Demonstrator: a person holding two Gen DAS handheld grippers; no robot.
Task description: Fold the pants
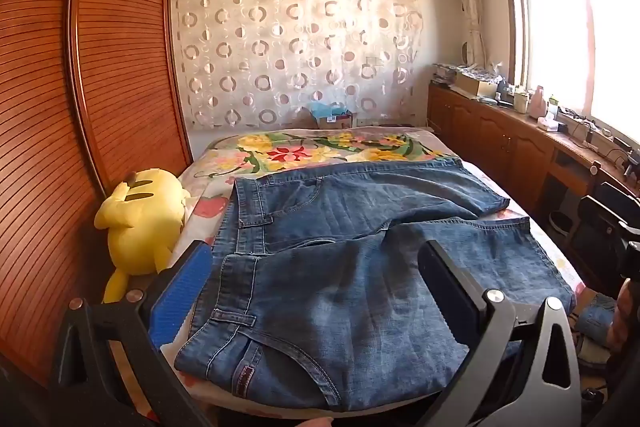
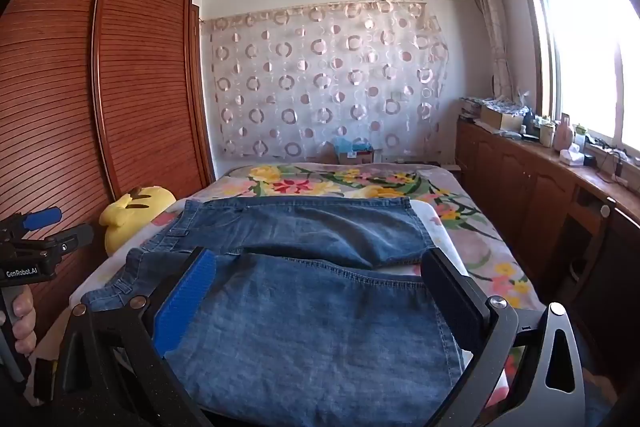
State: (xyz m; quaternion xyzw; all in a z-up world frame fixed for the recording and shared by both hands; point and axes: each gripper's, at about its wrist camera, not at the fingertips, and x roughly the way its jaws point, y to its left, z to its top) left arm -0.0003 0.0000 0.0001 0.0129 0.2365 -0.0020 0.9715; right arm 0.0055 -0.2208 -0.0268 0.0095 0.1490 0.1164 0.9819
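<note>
Blue denim pants lie spread flat on the bed, waistband to the left, both legs stretching right, the near leg overlapping the far one. They also show in the right wrist view. My left gripper is open and empty, hovering above the waist and seat area. My right gripper is open and empty, above the near leg toward its hem. The left gripper body shows at the left edge of the right wrist view, held by a hand.
The bed has a floral cover. A yellow plush toy lies at the bed's left edge against the slatted wooden wardrobe. A wooden cabinet with clutter runs along the right under the window.
</note>
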